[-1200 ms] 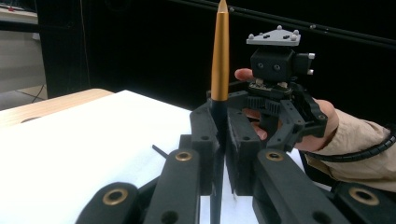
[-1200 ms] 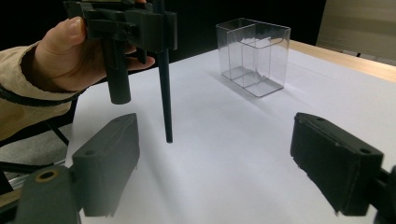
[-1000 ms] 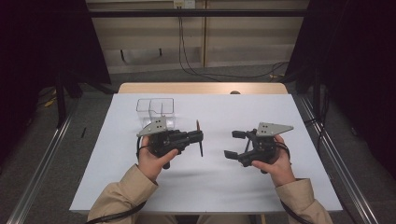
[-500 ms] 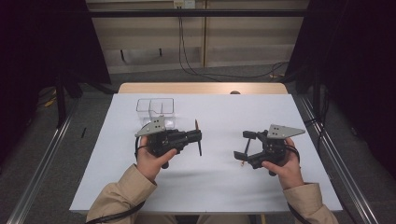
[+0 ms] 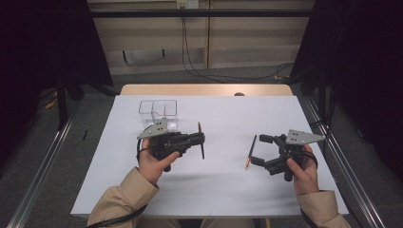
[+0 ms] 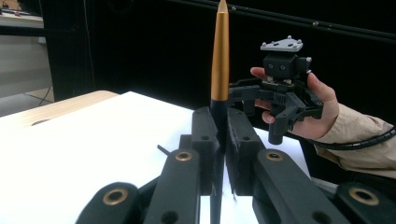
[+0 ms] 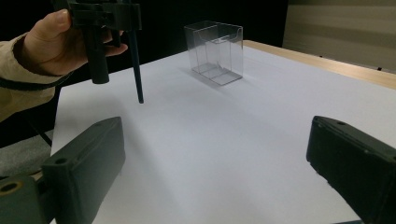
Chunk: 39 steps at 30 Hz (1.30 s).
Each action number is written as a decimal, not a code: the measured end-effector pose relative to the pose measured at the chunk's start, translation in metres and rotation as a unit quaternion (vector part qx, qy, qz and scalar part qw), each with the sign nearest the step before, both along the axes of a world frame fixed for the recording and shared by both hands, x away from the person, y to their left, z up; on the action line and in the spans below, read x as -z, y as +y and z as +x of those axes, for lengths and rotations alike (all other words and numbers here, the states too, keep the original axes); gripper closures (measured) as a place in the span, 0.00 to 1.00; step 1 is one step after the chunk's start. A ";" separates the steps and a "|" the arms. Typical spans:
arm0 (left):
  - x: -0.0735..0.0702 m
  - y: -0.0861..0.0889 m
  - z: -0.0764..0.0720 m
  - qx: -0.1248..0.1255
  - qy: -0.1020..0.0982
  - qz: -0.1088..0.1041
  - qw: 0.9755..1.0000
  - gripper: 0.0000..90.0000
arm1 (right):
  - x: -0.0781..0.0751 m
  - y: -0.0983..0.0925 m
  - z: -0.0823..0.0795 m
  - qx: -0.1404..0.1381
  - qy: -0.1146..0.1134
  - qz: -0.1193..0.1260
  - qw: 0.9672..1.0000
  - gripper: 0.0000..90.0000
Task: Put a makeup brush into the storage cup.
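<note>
My left gripper [image 5: 199, 140] is shut on a slim pen [image 5: 202, 152], which stands crosswise to the jaws. In the left gripper view the pen's gold end [image 6: 220, 56] points up from between the jaws of the left gripper [image 6: 220, 126]. Its dark end [image 7: 135, 70] hangs over the table in the right gripper view. My right gripper [image 5: 259, 149] is open with nothing between its pads, and its jaws have just been opening. A second dark pen with an orange tip [image 5: 252, 148] lies on the white table just left of its fingertips. In its own view the right gripper [image 7: 217, 135] has its jaws set wide apart.
A clear plastic box [image 5: 158, 110] with two compartments stands at the back left of the white table [image 5: 228, 190]; it also shows in the right gripper view [image 7: 217, 51]. The right hand and its gripper [image 6: 280, 93] face the left gripper. Bare floor and rails flank the table.
The right hand has moved to the right and its jaws have spread wider. The orange-tipped pen now lies on the table beside them. The left hand has stayed still.
</note>
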State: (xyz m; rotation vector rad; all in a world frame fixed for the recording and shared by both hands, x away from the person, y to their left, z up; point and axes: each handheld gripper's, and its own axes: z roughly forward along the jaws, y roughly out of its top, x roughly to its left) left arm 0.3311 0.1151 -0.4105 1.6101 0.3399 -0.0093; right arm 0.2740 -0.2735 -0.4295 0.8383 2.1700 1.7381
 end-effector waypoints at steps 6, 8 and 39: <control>0.001 0.001 0.002 -0.002 0.001 -0.001 1.000 0.93 | 0.003 -0.008 -0.003 0.010 -0.004 -0.006 1.000 0.04; 0.000 0.002 0.002 -0.002 0.001 -0.001 1.000 0.93 | 0.003 -0.012 -0.003 0.014 -0.004 -0.002 1.000 0.04; -0.010 0.017 0.010 -0.030 -0.001 -0.004 1.000 0.93 | 0.002 -0.025 -0.007 0.019 -0.019 0.014 1.000 0.04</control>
